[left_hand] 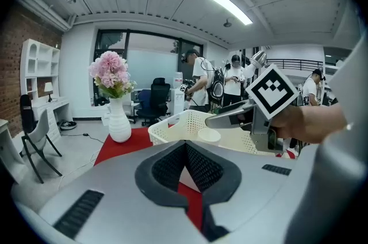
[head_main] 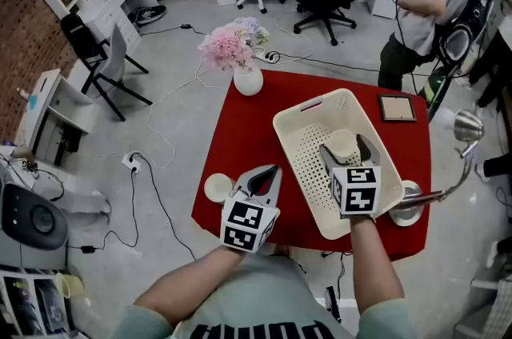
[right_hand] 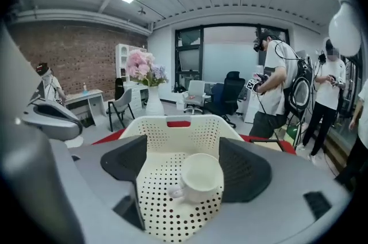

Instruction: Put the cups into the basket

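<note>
A cream perforated basket [head_main: 298, 128] lies on the red table [head_main: 240, 137]. One white cup [head_main: 342, 144] rests inside it, seen on its side with the handle to the left in the right gripper view [right_hand: 199, 178]. My right gripper [head_main: 346, 147] hangs over the basket, open, with a jaw on either side of that cup and not touching it [right_hand: 184, 166]. A second white cup [head_main: 218, 187] stands on the table's near left corner. My left gripper [head_main: 272, 169] is just to its right, shut on nothing [left_hand: 185, 145].
A white vase of pink flowers [head_main: 246, 77] stands at the table's far left edge. A picture frame [head_main: 397, 107] lies at the far right, and a desk lamp [head_main: 468, 125] has its base [head_main: 408, 205] near the basket's right side. People [head_main: 424, 1] and office chairs are behind.
</note>
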Demonstrator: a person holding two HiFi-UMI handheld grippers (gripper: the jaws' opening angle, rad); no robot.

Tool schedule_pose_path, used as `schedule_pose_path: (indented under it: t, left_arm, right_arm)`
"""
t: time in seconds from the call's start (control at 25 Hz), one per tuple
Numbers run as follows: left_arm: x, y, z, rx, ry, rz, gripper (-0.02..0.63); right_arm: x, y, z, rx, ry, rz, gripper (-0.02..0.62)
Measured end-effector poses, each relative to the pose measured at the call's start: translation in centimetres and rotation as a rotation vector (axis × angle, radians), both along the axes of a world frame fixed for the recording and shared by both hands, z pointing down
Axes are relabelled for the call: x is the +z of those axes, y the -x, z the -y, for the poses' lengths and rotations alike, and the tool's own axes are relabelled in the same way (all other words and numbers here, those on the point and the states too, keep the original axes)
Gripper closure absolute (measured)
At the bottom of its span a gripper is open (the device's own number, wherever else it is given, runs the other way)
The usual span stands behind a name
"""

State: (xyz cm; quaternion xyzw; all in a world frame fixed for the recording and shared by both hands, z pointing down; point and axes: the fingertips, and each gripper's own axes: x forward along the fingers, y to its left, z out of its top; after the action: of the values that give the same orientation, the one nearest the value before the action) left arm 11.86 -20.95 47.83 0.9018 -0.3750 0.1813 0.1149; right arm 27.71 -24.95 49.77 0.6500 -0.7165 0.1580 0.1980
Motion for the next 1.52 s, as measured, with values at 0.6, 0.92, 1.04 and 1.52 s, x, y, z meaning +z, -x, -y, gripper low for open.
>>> schedule_pose_path:
  t: [0.6,0.92,1.04,1.52]
  left_arm:
    - [-2.6,7.8,-0.6,-0.095,-0.088,-0.032,0.604]
    - [-2.9,13.6,-1.3,-0.182,-0.088,-0.041,0.604]
    - [-2.7,15.4,-1.8,-0.211,-0.088,-0.036,0.604]
    - [-2.2,22.2,-1.8,-0.303,-0.078,-0.059,0.604]
  right_arm:
    - [-3.8,14.0,-4.6,-0.166,-0.073,0.082,0.444]
    - [-3.1,20.1,-5.4,-0.263,-0.049,0.09,0.554]
    - [-2.9,21.9,-5.7,-0.3,-0.042,0.091,0.554]
    - [-1.8,28.4,-6.1,-0.397,-0.014,0.082,0.552]
